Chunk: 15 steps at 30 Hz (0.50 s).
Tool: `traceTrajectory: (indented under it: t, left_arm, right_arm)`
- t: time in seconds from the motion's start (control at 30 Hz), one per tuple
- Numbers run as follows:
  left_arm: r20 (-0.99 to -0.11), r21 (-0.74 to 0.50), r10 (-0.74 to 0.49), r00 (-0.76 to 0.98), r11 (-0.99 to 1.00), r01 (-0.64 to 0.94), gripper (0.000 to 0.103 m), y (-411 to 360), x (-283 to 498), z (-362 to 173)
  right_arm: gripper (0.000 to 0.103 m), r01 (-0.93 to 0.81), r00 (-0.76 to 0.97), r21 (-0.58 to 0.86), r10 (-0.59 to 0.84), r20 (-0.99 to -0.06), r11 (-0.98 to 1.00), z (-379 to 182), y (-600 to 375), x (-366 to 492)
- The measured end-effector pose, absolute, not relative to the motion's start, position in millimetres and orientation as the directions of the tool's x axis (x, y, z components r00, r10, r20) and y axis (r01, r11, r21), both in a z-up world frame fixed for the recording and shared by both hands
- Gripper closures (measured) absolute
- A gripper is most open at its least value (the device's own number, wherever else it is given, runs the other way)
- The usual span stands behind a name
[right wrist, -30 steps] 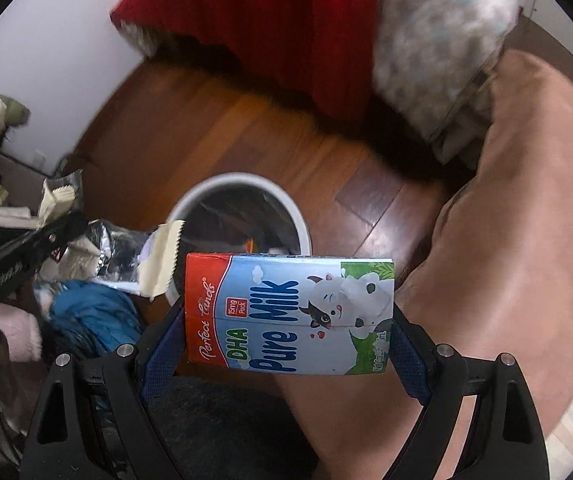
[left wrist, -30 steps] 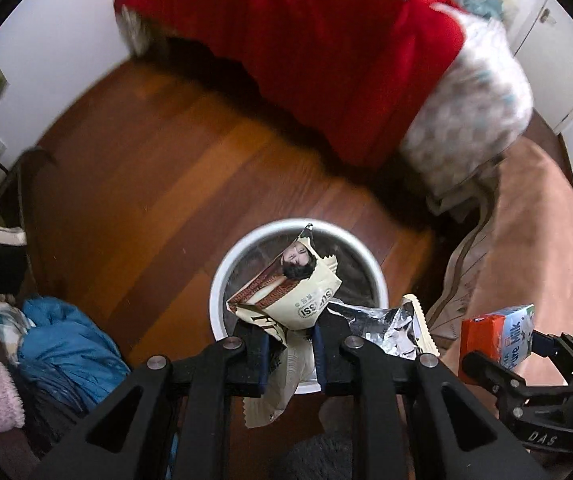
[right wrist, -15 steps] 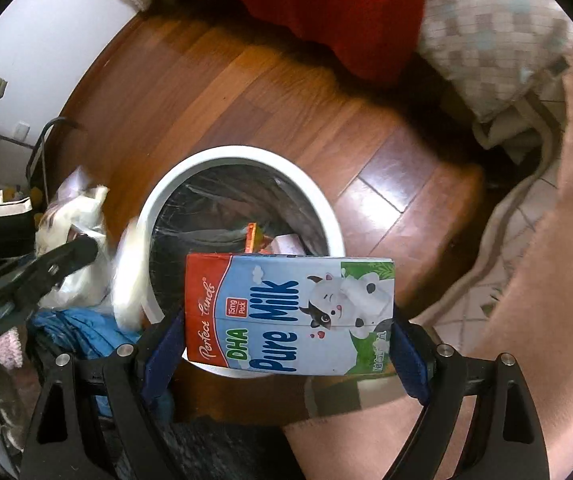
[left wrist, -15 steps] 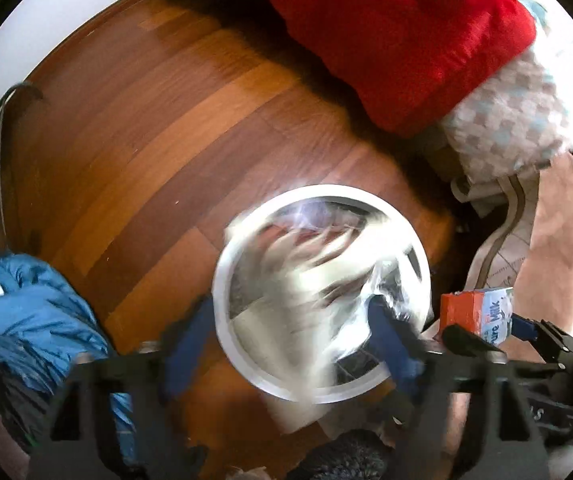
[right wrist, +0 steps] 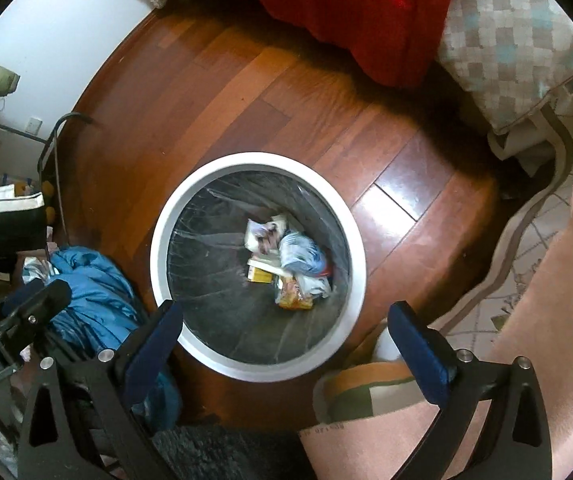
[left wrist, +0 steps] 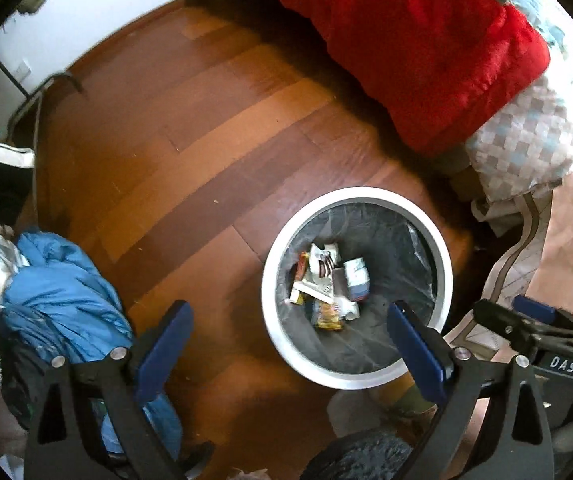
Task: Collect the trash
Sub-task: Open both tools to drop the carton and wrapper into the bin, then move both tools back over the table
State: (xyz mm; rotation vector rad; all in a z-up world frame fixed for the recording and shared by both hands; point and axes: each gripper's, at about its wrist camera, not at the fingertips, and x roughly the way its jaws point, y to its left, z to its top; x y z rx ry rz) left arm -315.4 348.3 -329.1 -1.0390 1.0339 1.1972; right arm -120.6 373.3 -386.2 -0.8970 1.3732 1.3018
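Note:
A round white-rimmed trash bin (left wrist: 272, 312) with a dark liner stands on the wooden floor; it also shows in the right wrist view (right wrist: 158, 256). Inside lie snack wrappers (left wrist: 320, 270) and the blue-and-white milk carton (left wrist: 356, 280), seen blurred in the right wrist view (right wrist: 302, 258). My left gripper (left wrist: 286, 340) is open and empty above the bin's near-left rim. My right gripper (right wrist: 282, 336) is open and empty above the bin's near rim. The right gripper also shows at the left wrist view's right edge (left wrist: 526, 328).
A red blanket (left wrist: 426, 40) and a checked pillow (right wrist: 506, 40) hang over the floor at the back. A blue jacket (left wrist: 58, 296) lies left of the bin. A pink-brown rug (right wrist: 546, 280) and patterned mat lie to the right. Shelving stands at the far left.
My left gripper opened and dropped the wrappers into the bin. My right gripper opened and dropped the milk carton into the bin. Both grippers moved over the bin.

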Motion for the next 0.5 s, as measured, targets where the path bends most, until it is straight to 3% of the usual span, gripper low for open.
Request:
traceTrajectory:
  t: [0.23,0.5]
  left_arm:
    - [-0.964,-0.019,0.261,0.047,0.112,-0.994,0.004,319.6,-307.5,-309.2]
    - [-0.955,-0.014,0.291,0.057,0.148,-0.989,0.004,294.4,-295.1,-283.9]
  right_arm:
    - [0.000,-0.983,-0.125,0.142,0.143,-0.982,0.118,-357.7,334.5,-119.4]
    - [0.000,-0.976,-0.131,0.161,0.198,-0.971,0.144,-321.9,299.4,-107.0]
